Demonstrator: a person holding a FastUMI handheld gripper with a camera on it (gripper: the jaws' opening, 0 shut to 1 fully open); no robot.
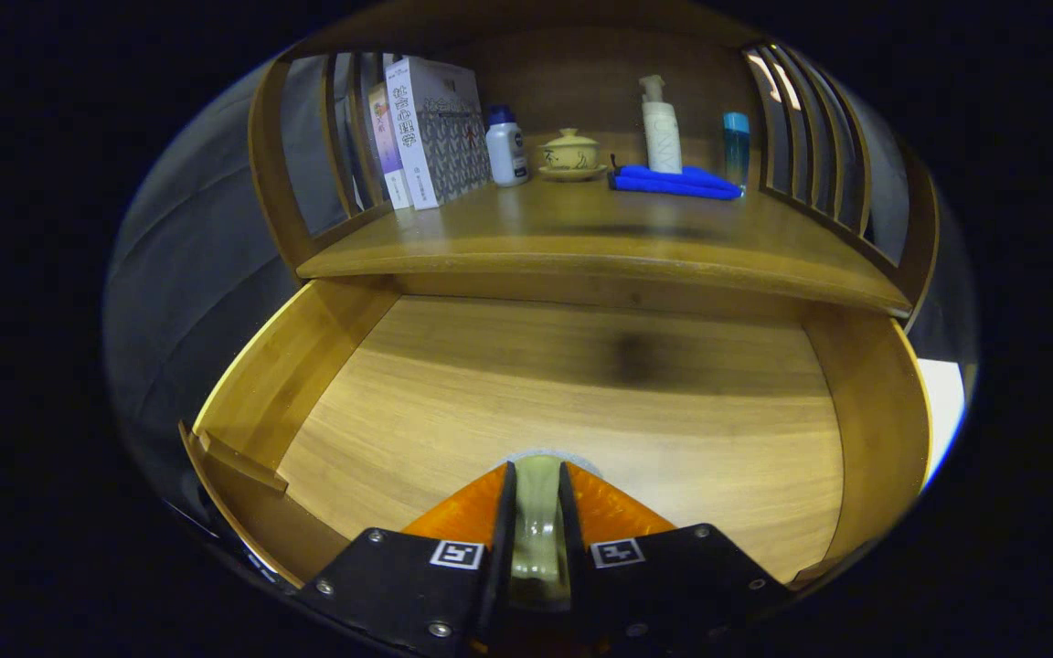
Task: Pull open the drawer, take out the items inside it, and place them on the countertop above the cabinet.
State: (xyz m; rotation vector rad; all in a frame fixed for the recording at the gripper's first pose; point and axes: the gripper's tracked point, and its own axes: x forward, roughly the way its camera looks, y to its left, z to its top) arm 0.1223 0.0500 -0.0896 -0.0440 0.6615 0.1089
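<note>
Pulled-open wooden drawer (243, 402), pale bamboo-grain floor, bare apart from what sits in the jaws.

Left to right on the glossy brown wooden bench (581, 238) above the cabinet: upright white-spined books (421, 132) against the slatted side; white plastic bottle with blue cap (505, 146); cream ceramic lidded cup on its saucer (570, 153); white pump bottle (662, 126) standing behind a folded blue cloth (673, 181); slim blue-capped tube (736, 146) by the right-hand slats.

Gripper (537, 521): jaws nearly together, clamped on a small pale greenish glossy item (537, 512), identity not clear. Long axis of the item runs forward along the fingers; rounded far end just past the tips, over the drawer floor.

Key relation: bench lies ahead of and above the jaws, beyond the drawer's back. Judged: item lifted out, placement not yet done. Open bench front, between books and cloth, looks the likeliest landing spot.
</note>
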